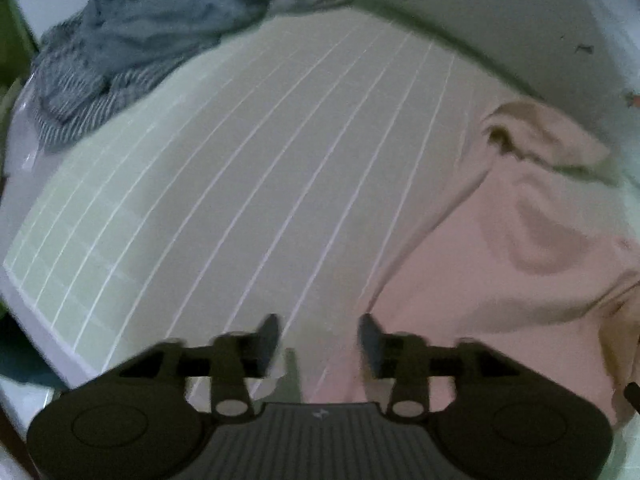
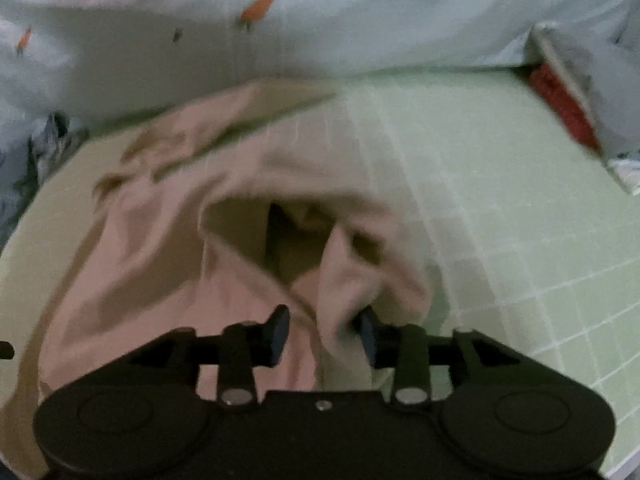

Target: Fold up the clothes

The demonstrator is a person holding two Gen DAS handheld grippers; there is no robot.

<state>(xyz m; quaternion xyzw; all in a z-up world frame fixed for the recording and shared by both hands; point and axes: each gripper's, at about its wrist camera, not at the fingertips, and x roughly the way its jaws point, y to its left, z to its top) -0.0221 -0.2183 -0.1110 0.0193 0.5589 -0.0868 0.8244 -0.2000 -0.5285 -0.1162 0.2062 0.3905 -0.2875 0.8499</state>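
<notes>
We found the pink garment [image 2: 168,280] lying rumpled on the green gridded mat [image 2: 500,208], reaching from the mat's far edge toward its near edge, with its neck opening [image 2: 280,236] gaping upward and a loose fold of cloth standing up in front of it. In the left wrist view the same garment [image 1: 500,272] covered the mat's right side, its sleeve or corner bunched up near the far edge. Our right gripper [image 2: 324,332] hung over the garment with its fingers [image 2: 280,332] moderately apart; the raised fold draped against the right-hand finger, but blur kept us from telling whether the pads pressed on it, and the gap beside the left-hand finger stood clear. Our left gripper [image 1: 320,344] hovered above bare mat [image 1: 240,200] just beside the garment's left edge, its fingers [image 1: 268,340] spread fairly wide with nothing between them. A grey garment and a striped one lay heaped as a pile of clothes [image 1: 132,48] at the mat's far left corner. Behind the mat's far edge we saw a pale sheet printed with small orange carrots [image 2: 260,6], and at the far right corner a red and white object [image 2: 568,108] we could not identify.
</notes>
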